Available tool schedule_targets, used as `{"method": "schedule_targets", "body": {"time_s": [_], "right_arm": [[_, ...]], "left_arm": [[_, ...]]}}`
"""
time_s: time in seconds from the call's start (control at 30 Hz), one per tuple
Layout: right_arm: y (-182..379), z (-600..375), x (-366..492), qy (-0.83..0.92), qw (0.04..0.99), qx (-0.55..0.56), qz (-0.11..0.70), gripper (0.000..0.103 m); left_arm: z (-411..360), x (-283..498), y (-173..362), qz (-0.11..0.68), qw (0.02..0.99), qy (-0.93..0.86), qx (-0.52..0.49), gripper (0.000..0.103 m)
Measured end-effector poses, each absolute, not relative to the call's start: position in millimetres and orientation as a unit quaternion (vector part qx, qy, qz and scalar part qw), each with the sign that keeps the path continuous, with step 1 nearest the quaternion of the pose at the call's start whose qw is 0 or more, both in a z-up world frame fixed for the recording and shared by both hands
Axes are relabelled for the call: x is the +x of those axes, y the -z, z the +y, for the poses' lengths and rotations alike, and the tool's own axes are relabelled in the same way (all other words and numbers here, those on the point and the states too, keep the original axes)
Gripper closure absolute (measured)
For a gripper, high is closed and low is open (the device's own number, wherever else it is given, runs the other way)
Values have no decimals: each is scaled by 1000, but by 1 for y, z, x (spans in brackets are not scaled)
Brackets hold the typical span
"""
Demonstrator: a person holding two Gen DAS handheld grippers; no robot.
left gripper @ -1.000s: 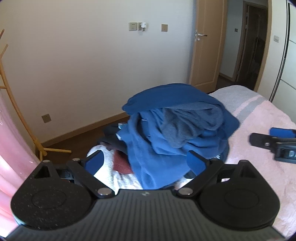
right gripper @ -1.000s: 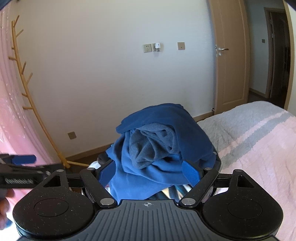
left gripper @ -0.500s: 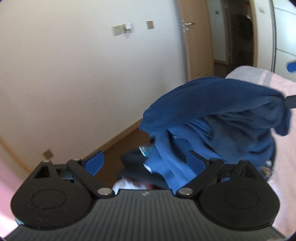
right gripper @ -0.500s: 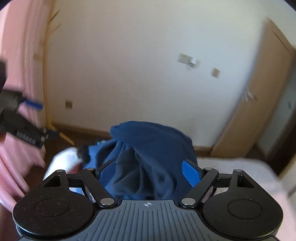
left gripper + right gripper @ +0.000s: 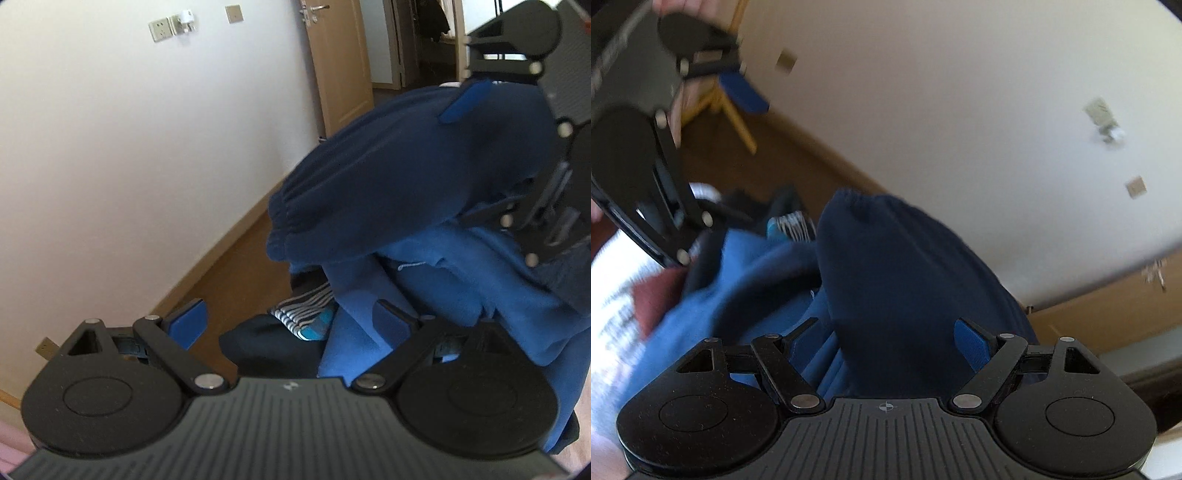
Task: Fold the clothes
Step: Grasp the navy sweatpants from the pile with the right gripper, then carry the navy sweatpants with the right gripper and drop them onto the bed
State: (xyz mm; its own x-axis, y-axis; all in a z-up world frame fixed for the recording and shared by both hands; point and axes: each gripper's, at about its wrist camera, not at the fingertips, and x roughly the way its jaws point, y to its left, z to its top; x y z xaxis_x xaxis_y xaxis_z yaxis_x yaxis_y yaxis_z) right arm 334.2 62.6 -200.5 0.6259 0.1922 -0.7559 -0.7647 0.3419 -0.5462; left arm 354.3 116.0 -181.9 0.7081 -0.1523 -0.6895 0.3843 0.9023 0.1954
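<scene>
White wall behind, the navy sweatshirt [image 5: 905, 280] tops the clothes pile, directly between my right gripper [image 5: 886, 343] jaws; both my grippers gape wide, empty, left gripper [image 5: 291, 321] lower beside it.

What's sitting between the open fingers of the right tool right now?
In the right wrist view, the dark navy garment fills the gap of the right tool, topping the lighter blue clothes.

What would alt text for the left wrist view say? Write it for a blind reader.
The open left gripper faces a heap of clothes: a dark navy garment lies over a brighter blue one, with a striped piece below. The right gripper reaches in at upper right, against a white wall and wooden door.
</scene>
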Motion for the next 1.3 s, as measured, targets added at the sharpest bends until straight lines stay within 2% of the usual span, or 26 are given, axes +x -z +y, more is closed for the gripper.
{"method": "schedule_targets", "body": {"time_s": [0.07,0.1,0.13,0.17,0.2,0.43,0.63,0.77,0.93,1.07,1.13,1.3], "right_arm": [[210,67,341,-311,754,-498,296,25],[210,66,345,-309,758,-492,296,49],[203,60,349,-309,771,-470,298,63],[192,52,351,-309,788,-444,295,85],[179,43,351,-308,805,-417,290,92],[66,-66,328,-247,924,-194,216,97],[11,-213,203,-131,976,-86,151,97],[-25,-310,120,-50,993,-12,106,98],[-31,-409,-32,50,992,68,90,98],[-25,-460,-158,118,981,134,80,102],[-20,-471,-223,161,970,163,85,102],[40,-501,-361,302,911,246,137,102]], "left_arm": [[114,355,181,353,908,154,164,9],[113,355,179,350,909,158,162,9],[111,354,177,344,911,160,161,9],[109,353,174,338,913,163,160,9],[107,352,171,332,915,165,159,9],[71,340,115,259,937,199,124,9],[-9,305,52,166,943,268,105,8],[-78,250,13,97,931,334,110,8],[-171,158,-18,42,895,424,134,8],[-255,87,-22,18,854,495,162,8],[-307,54,-17,18,823,540,178,9],[-434,-43,24,39,691,674,257,8]]}}
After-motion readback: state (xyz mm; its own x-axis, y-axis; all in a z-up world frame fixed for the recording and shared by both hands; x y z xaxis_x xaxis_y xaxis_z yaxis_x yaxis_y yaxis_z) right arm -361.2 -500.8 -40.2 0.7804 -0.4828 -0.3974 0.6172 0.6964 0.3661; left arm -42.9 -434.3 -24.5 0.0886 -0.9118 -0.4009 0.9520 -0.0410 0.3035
